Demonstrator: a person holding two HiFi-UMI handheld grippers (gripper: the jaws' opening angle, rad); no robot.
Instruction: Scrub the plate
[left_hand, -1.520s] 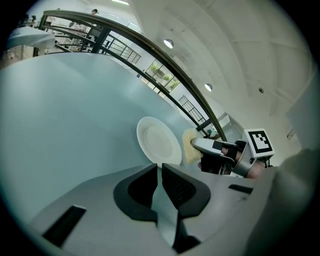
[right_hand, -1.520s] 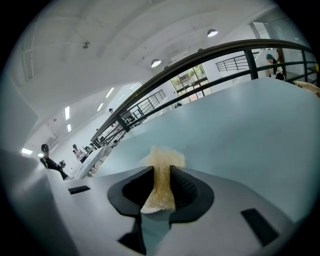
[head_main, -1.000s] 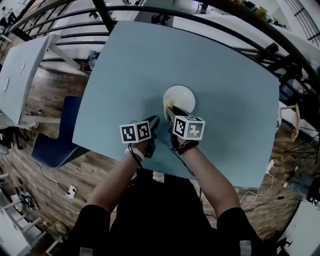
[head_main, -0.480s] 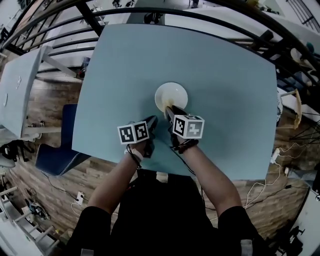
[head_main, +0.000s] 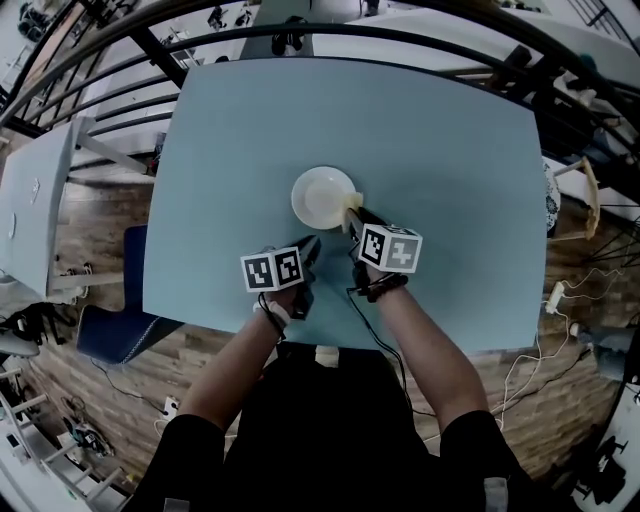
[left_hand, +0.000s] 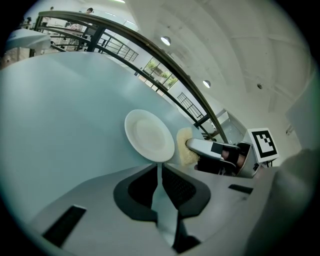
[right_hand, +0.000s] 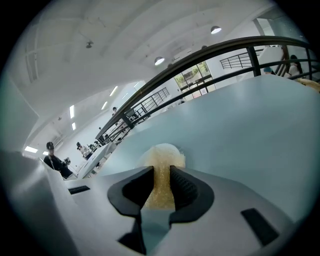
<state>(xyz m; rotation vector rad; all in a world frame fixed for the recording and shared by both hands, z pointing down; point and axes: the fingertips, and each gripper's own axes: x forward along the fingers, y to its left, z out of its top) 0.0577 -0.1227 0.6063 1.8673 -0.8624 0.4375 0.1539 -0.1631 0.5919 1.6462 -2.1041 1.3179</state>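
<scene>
A white round plate (head_main: 322, 196) lies empty on the light blue table (head_main: 450, 140); in the left gripper view the plate (left_hand: 149, 135) sits just past my jaws. My right gripper (head_main: 356, 216) is shut on a yellow sponge (head_main: 352, 206), which sits at the plate's right rim. In the right gripper view the sponge (right_hand: 162, 156) fills the gap between the pads, and the plate is hidden. My left gripper (head_main: 308, 244) hovers near the plate's front edge, shut with nothing in it. The left gripper view shows the sponge (left_hand: 185, 148) and the right gripper (left_hand: 220, 155) beside the plate.
A dark railing (head_main: 400, 38) runs behind the table's far edge. A blue chair (head_main: 105, 325) and a second table (head_main: 30, 195) stand at the left. Cables (head_main: 560, 300) lie on the wooden floor at the right.
The sponge in my right gripper has slid from the plate's near-left part to its right rim. The head view has shifted, so the plate sits further left. The left gripper has barely moved.
</scene>
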